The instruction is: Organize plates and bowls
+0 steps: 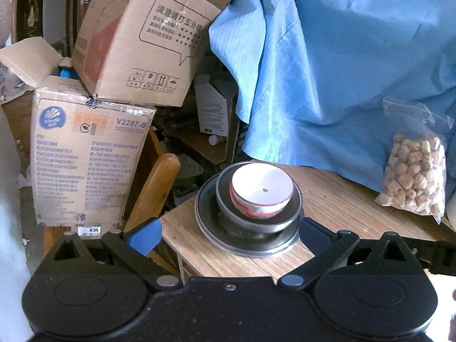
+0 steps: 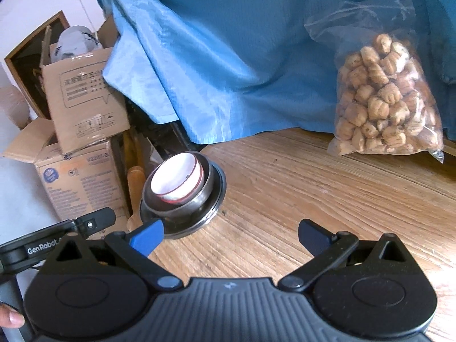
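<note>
A blue cloth (image 1: 342, 65) fills the upper right of the left wrist view and most of the top of the right wrist view, draped down onto the far edge of the wooden worktop (image 2: 313, 193). At the left of both views two cardboard boxes (image 1: 94, 131) are stacked, the upper one tilted on the lower. A clear bag of brown nuts (image 2: 384, 102) leans against the cloth at the right of both views, resting on the worktop. Near the worktop's left corner, at the centre of the left wrist view and left of centre in the right wrist view, stands the stack of dishes: a dark plate (image 1: 211, 228) at the bottom, a dark metal bowl (image 1: 256, 219) sitting in it, and a white bowl with a red band (image 1: 262, 191) nested in that, all upright. The left tongs (image 1: 229, 233) are spread wide and hold nothing, with the stack just ahead between their tips. The right tongs (image 2: 230, 238) are also spread wide and hold nothing, over bare wood just right of the stack.
</note>
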`<state>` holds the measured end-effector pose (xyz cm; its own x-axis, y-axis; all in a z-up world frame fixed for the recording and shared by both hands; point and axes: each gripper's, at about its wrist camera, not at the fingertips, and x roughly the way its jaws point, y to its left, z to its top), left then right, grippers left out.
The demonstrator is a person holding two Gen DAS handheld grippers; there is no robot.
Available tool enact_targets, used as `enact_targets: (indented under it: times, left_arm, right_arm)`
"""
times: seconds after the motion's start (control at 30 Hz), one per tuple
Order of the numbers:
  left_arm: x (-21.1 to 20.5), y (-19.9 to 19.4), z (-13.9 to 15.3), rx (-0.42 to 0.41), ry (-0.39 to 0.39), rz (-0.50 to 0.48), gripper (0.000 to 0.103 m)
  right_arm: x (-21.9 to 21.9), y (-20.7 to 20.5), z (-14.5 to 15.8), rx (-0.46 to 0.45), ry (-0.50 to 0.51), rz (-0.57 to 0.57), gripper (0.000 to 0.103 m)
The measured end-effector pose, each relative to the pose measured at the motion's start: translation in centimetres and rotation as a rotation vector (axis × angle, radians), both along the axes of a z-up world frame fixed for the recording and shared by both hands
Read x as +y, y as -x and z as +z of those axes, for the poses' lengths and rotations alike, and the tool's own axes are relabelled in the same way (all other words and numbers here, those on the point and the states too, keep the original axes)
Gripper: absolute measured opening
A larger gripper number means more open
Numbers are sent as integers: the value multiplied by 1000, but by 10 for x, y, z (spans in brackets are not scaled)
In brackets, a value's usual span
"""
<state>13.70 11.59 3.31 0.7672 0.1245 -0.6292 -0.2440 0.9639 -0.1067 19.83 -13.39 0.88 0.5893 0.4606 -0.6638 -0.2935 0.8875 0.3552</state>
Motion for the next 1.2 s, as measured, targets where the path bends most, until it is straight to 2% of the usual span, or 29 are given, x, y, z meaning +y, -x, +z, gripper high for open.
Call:
enact_targets:
  times: [0.27, 0.53, 0.97, 1.2]
  left_arm:
    - [-25, 34, 3, -23, 3, 27, 102]
    - [-47, 65, -5, -3, 28, 33, 102]
    - [-27, 76, -5, -2, 17, 12, 102]
    - [-10, 73, -12, 6, -9, -82, 102]
  right_arm:
    - [-25, 31, 7, -30, 9, 33, 103]
    - [-50, 58, 9, -36, 14, 32, 103]
    - [-42, 69, 9, -42, 20, 8, 103]
    - [-26, 80, 3, -29, 23, -69, 103]
